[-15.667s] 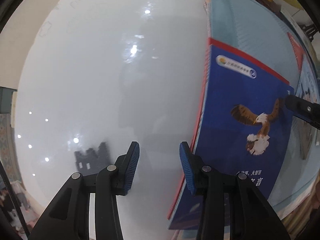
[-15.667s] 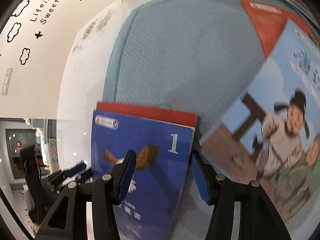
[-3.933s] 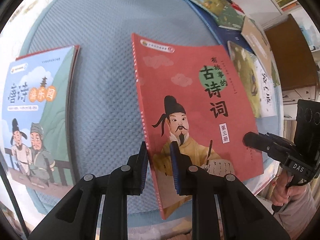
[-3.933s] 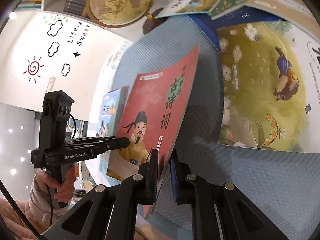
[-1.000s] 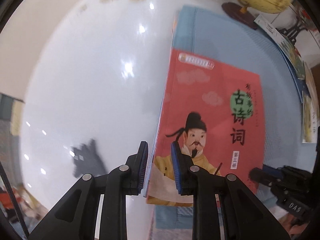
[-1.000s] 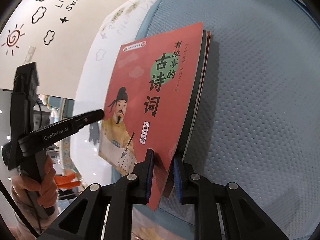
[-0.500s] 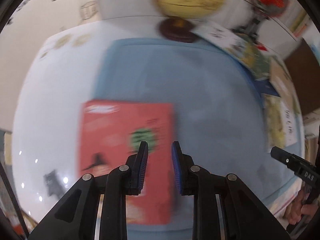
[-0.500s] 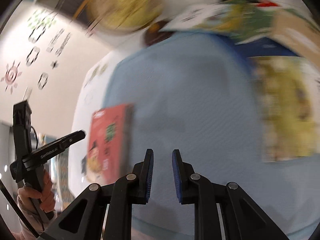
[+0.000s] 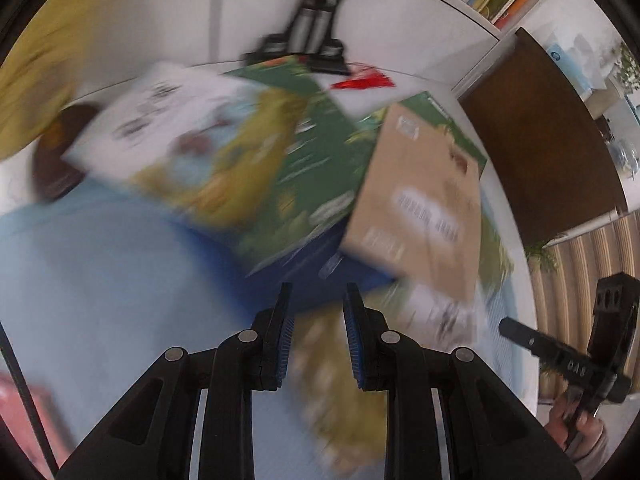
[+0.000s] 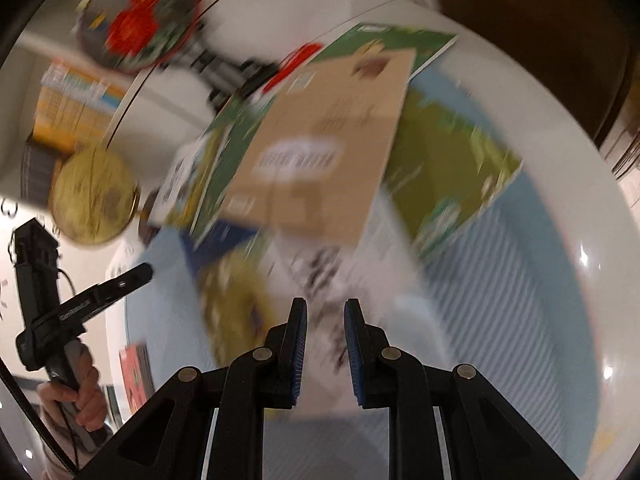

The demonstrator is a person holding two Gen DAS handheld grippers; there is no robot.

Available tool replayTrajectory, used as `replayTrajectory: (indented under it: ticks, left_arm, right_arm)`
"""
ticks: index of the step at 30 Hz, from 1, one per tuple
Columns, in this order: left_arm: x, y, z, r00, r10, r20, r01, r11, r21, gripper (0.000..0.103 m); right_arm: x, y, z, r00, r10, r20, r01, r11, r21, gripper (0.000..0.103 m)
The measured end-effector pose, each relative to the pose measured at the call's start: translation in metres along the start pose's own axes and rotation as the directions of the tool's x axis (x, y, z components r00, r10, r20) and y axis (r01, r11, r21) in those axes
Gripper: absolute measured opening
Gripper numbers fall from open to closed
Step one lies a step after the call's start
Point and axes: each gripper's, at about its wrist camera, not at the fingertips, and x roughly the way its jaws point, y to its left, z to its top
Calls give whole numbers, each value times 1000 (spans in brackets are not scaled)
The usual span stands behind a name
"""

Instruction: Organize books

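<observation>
My left gripper (image 9: 316,308) is shut with nothing between its blue pads, above a loose pile of books on the light blue mat (image 9: 100,280). The pile holds a tan book (image 9: 420,208), a green book (image 9: 316,168), a white and yellow book (image 9: 180,128) and a dark blue book (image 9: 320,276). My right gripper (image 10: 325,312) is shut and empty too, over the same pile, with the tan book (image 10: 320,152) ahead of it. The red book (image 10: 134,372) lies far left on the mat. Both views are blurred by motion.
A yellow globe (image 10: 94,196) and a round red ornament on a black stand (image 10: 136,20) sit at the back of the white table (image 10: 560,140). A person's hand holds the left gripper (image 10: 146,270); the right gripper (image 9: 508,326) shows at the far right of the left wrist view.
A second ago both grippers were shut on the red book at the mat's left edge. They let it go there and swung right, empty, to the scattered pile.
</observation>
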Motion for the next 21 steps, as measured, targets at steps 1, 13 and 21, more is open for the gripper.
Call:
replayTrajectory:
  ticks: [1,13,21]
  left_arm:
    - [15,-14,14,1000,6,-5,-6,1000,10,22]
    - [77,-63,41,992,62,-106,-51,994,101,21]
    - [77,-58,36,993,18,-119,-11,998,66,21]
  right_arm:
    - [2,-6,13,1000,3,6,-3,1000,1,18]
    - [59,-63,123,981,196,13,-195,970,143,18]
    - [66,-79,121,941,336,-41,-324,928,186,18]
